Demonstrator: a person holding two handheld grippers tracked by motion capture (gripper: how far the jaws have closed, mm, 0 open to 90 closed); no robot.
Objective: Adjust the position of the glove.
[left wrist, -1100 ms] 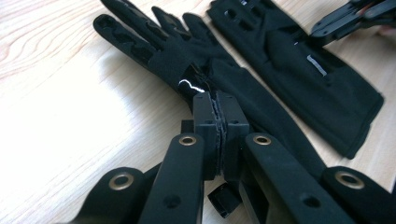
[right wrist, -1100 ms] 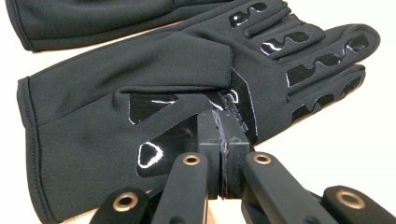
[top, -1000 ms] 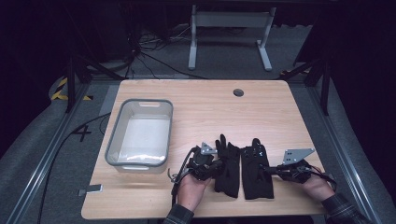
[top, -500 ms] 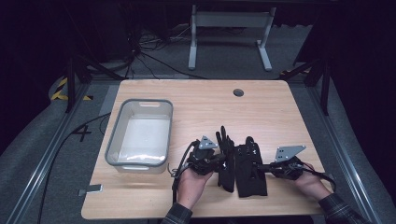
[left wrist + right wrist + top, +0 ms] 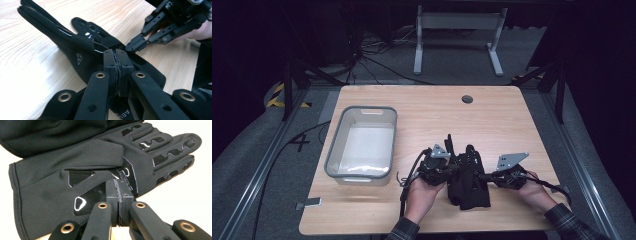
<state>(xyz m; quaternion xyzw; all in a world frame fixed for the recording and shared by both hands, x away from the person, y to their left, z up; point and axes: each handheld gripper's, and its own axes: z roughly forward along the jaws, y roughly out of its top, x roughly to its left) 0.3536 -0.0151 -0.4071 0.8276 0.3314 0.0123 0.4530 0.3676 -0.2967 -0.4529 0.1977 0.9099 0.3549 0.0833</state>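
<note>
Black gloves [image 5: 468,177]: two lie together near the front edge of the wooden table [image 5: 422,107], to the right of the grey bin [image 5: 362,142].
Change: a second ago the pair lay side by side; now the right glove is drawn over the left one, so they overlap.
Left gripper [image 5: 443,169]: jaws pressed together, tips on the glove fabric [image 5: 82,53]; whether cloth is pinched between them I cannot tell.
Right gripper [image 5: 486,176]: jaws closed too, tips against the glove's cuff side [image 5: 62,185]; a pinch looks likely, not certain.
Bin: holds no glove, well left of both hands.
Meaning: stacking looks nearly done; the pair seems ready to lift toward the bin as one.
</note>
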